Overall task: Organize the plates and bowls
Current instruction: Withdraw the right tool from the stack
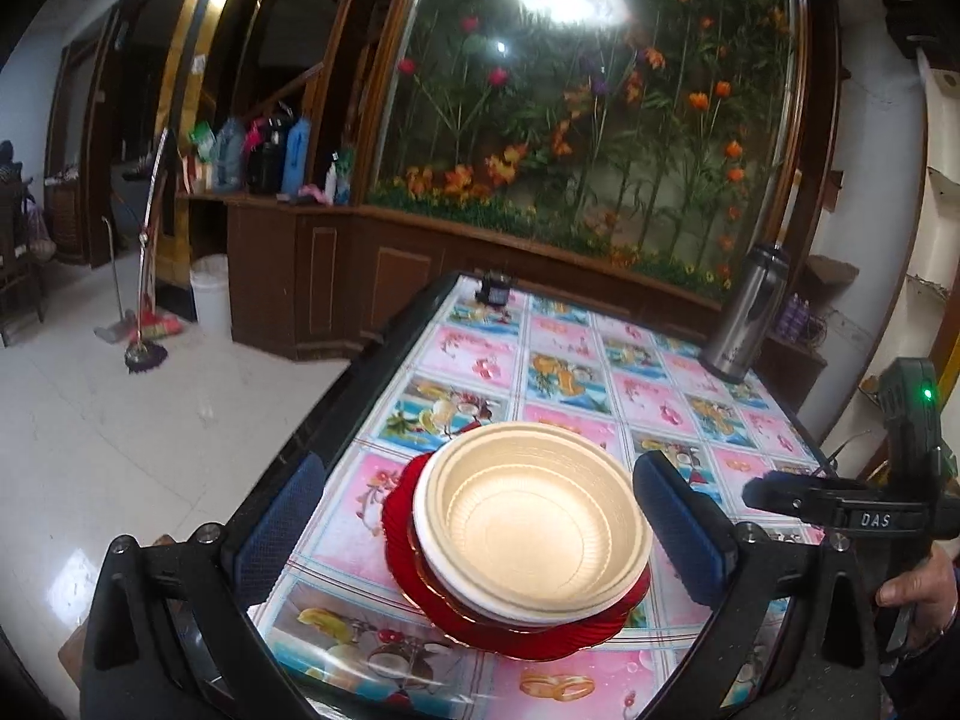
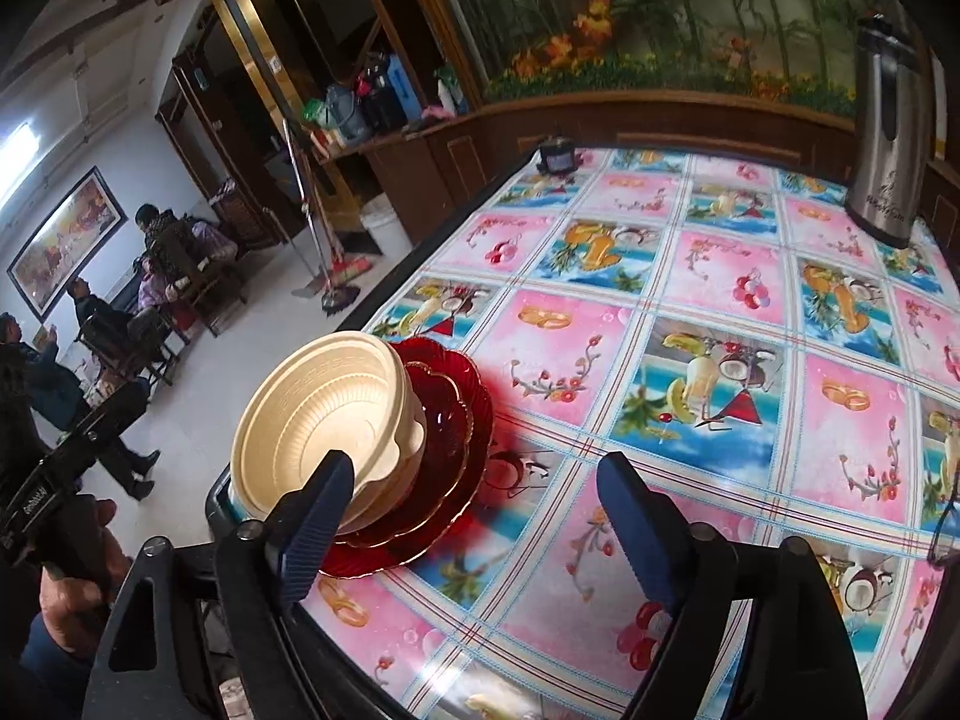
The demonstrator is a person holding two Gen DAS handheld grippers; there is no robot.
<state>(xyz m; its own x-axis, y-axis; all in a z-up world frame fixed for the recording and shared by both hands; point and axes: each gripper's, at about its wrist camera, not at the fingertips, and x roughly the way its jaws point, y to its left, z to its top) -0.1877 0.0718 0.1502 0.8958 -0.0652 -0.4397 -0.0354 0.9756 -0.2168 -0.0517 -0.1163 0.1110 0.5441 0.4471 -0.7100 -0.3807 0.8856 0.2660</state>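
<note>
Bowls (image 1: 534, 528) stacked on red plates (image 1: 516, 630); left claw (image 1: 480, 534) wide, straddling untouched; right claw (image 2: 474, 528) wide, angled down beside

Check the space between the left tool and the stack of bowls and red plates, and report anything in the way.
Nothing visible blocks it. The left tool is open, its fingers standing either side of the cream bowl atop the red plates, apart from the rim. Only bare tablecloth lies around the stack.

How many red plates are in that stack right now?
2: a large red plate on the tablecloth at the bottom, and a smaller red plate on it, under the cream bowls. The bowls may hide more.
</note>
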